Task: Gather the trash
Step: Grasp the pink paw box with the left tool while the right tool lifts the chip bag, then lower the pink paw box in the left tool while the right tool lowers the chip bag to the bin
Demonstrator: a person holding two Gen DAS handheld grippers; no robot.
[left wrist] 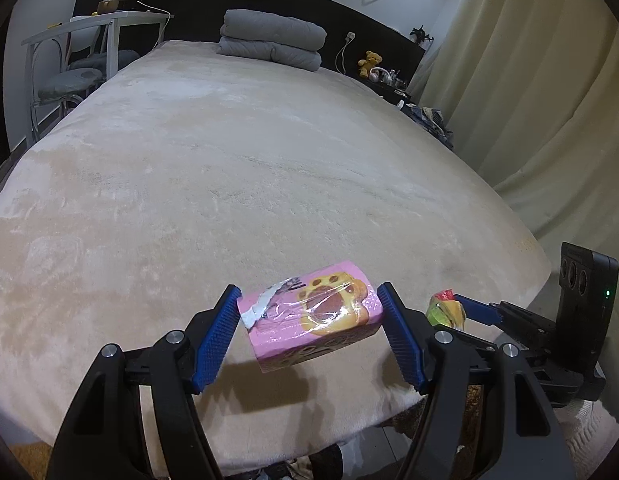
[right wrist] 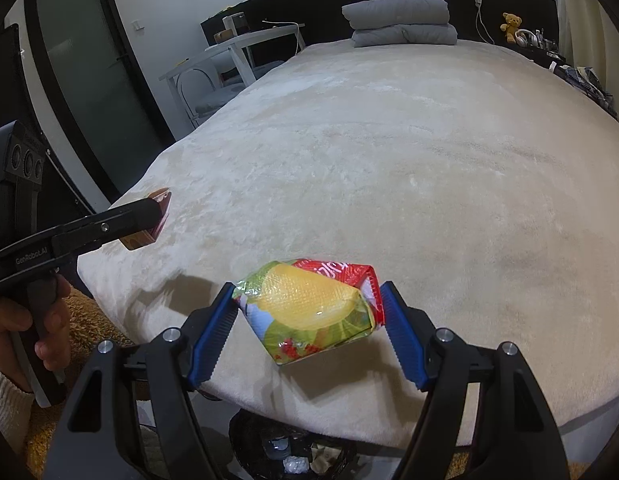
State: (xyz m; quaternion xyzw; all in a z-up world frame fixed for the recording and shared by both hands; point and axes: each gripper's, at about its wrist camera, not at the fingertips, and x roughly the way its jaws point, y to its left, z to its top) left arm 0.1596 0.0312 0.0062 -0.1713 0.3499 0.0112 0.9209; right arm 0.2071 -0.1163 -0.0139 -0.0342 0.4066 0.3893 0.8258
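Left tongs [left wrist: 309, 320]: clamped on pink paw-print snack box [left wrist: 311, 314], held above beige plush bed [left wrist: 269, 160] edge.
Right tongs [right wrist: 307, 314]: clamped on crumpled green-yellow-red wrapper [right wrist: 309, 308], above black trash basket [right wrist: 245, 440].

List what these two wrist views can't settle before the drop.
- Trash bin, right wrist view: rim and most contents hidden behind the gripper frame and bed edge; cut off by the bottom of the picture.
- Pink box, left wrist view: underside hidden; print partly lost to wrap glare.
- Snack bag, right wrist view: lettering crumpled, unreadable.
- Nightstand items, left wrist view: too small.
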